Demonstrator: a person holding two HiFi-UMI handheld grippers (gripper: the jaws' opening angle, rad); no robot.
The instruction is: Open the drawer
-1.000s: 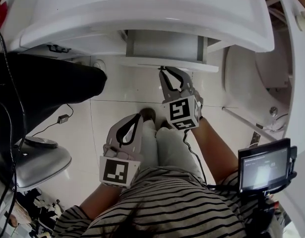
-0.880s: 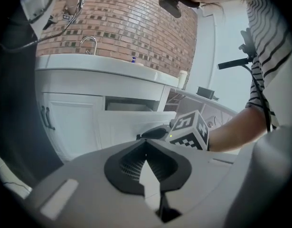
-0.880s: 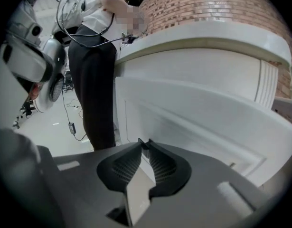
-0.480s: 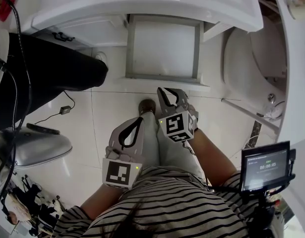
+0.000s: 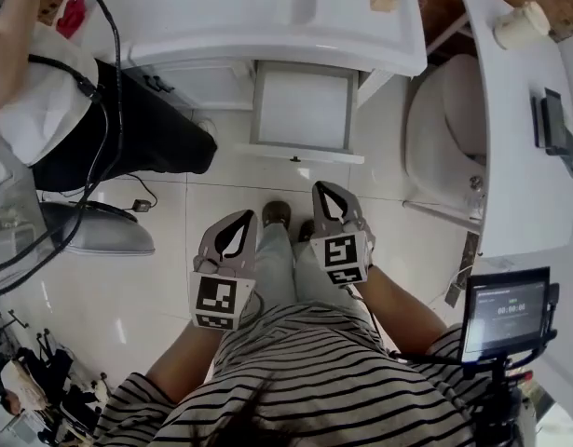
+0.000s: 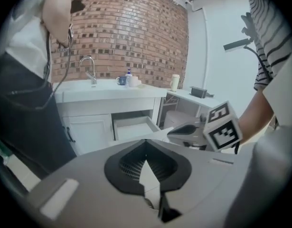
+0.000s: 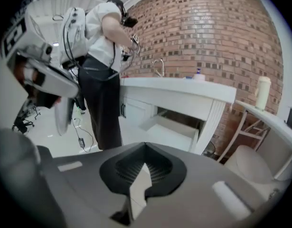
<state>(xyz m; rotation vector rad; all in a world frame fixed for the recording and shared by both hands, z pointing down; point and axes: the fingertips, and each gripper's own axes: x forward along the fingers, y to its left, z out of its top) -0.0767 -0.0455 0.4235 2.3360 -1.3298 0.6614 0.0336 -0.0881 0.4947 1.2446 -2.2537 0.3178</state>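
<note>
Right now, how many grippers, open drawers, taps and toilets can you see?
Grippers: 2, the left gripper and the right gripper
Open drawer: 1
Tap: 1
Toilet: 1
Total: 5

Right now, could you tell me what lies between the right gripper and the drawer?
Only bare white floor tile separates the right gripper from the pulled-out drawer; nothing stands on that stretch, as the head view shows.
</note>
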